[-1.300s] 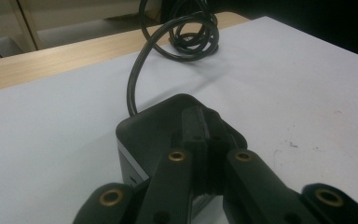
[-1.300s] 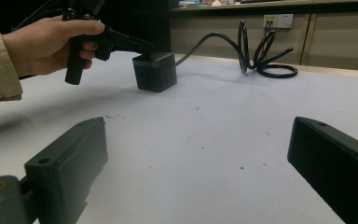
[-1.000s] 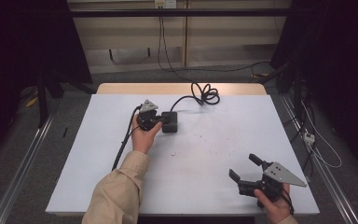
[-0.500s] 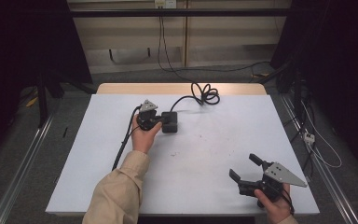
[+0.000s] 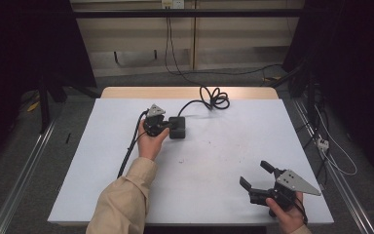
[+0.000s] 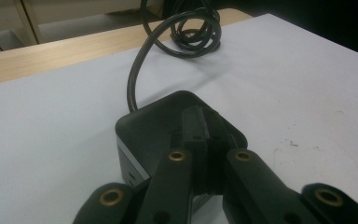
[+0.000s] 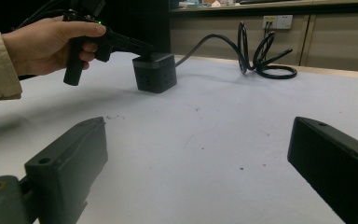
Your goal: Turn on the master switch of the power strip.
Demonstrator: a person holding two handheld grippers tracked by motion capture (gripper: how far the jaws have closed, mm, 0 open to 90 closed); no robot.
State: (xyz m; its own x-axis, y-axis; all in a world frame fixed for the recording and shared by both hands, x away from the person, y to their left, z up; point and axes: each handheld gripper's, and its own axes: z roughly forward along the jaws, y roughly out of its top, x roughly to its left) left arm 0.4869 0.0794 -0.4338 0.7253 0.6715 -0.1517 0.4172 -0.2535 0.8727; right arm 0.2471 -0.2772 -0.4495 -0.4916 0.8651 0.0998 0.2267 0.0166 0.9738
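Observation:
A small black box [image 5: 177, 127] [image 6: 154, 126] [image 7: 154, 71] stands on the white table top [image 5: 224, 146], left of centre. A black cable runs from it to a coil [image 5: 215, 99] [image 6: 186, 32] [image 7: 261, 56] near the far edge. My left gripper [image 5: 171, 126] [image 6: 202, 119] is shut, jaws pressed together, and its tips lie on top of the box; nothing is between them. My right gripper [image 5: 254, 174] [image 7: 196, 154] stands open near the front right corner, pointing toward the box, with nothing between its jaws.
A strip of bare wood [image 5: 185, 92] runs along the table's far edge. Metal rails [image 5: 24, 165] flank the table on both sides. Loose cables [image 5: 331, 151] lie on the floor at the right. A wall with sockets [image 7: 277, 21] stands behind.

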